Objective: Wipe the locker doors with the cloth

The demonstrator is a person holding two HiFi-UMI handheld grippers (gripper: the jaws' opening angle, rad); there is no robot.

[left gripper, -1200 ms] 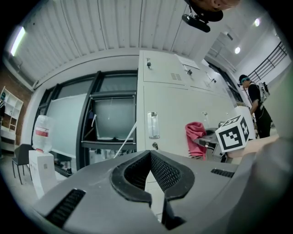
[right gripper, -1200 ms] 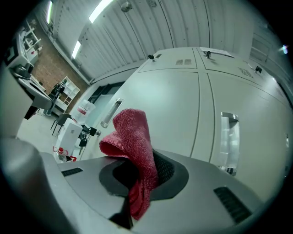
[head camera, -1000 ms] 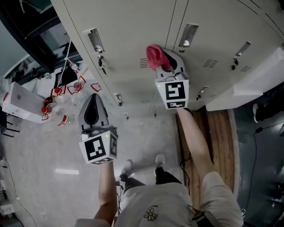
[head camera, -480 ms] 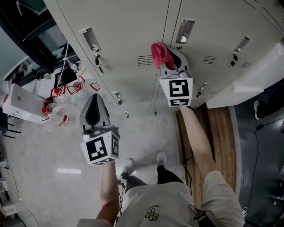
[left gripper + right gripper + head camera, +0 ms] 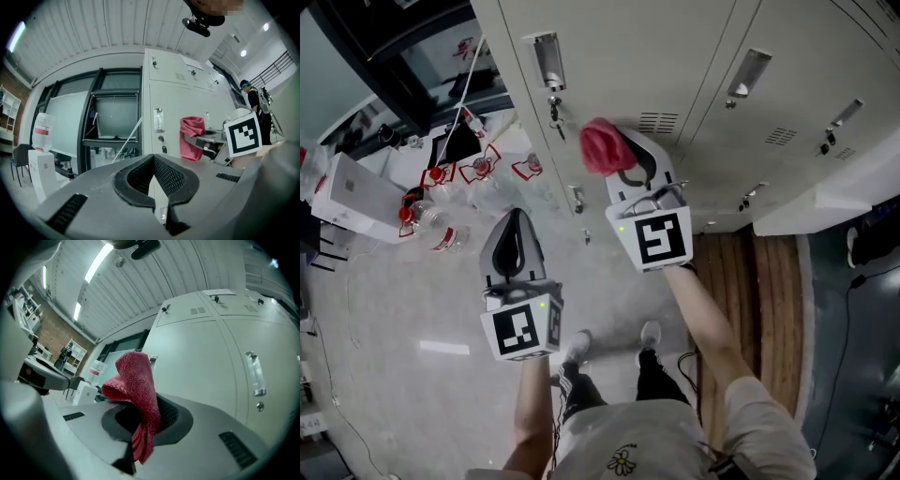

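While the right tongs [image 5: 624,161] were clamped on a bunched red cloth [image 5: 136,378], the left tongs [image 5: 153,157] stood closed with nothing between them. The cloth poked out past the right tips and sat close to a pale locker door [image 5: 619,56], between its latch [image 5: 548,66] and its vent slots [image 5: 661,122]; whether it touched the metal could not be told. The left tongs hung lower, apart from the lockers, over the grey floor [image 5: 403,319], near some red-capped bottles [image 5: 427,216].
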